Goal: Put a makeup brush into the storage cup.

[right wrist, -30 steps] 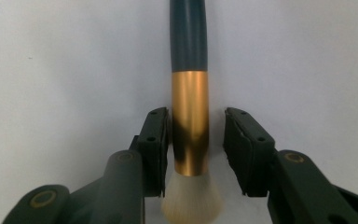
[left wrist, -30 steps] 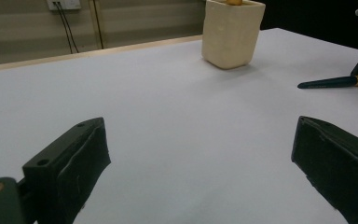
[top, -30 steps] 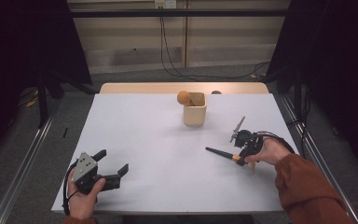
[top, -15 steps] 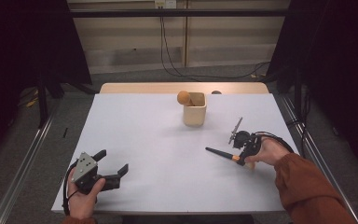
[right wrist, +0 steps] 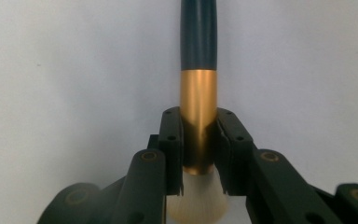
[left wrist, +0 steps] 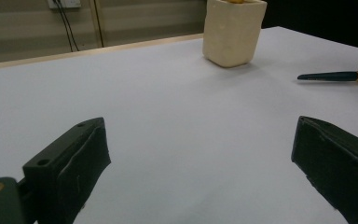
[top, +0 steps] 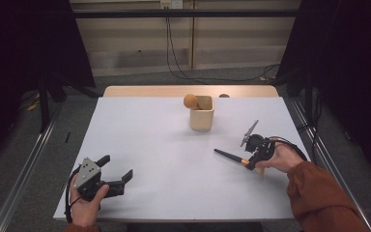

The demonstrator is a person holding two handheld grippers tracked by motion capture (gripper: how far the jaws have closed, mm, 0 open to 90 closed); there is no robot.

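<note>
A brush (top: 227,156) with a dark handle, gold collar and white bristles lies on the white table (top: 164,135) at the right. My right gripper (top: 248,163) is shut on it. In the right gripper view the pads (right wrist: 172,140) press both sides of the gold collar (right wrist: 198,93), with the handle pointing away and the bristles (right wrist: 196,198) toward the camera. My left gripper (top: 117,166) rests at the near left, open and holding nothing. The left gripper view shows its jaws wide apart (left wrist: 200,135), with the brush's handle (left wrist: 328,76) far off to the right.
A cream cup (top: 202,118) stands at the back middle of the table, with an orange ball-like thing (top: 191,101) sticking out of its rim. The cup (left wrist: 233,32) is also ahead in the left gripper view. A wooden strip (top: 149,91) runs along the far edge.
The right hand and the brush have barely shifted. The left gripper has not moved.
</note>
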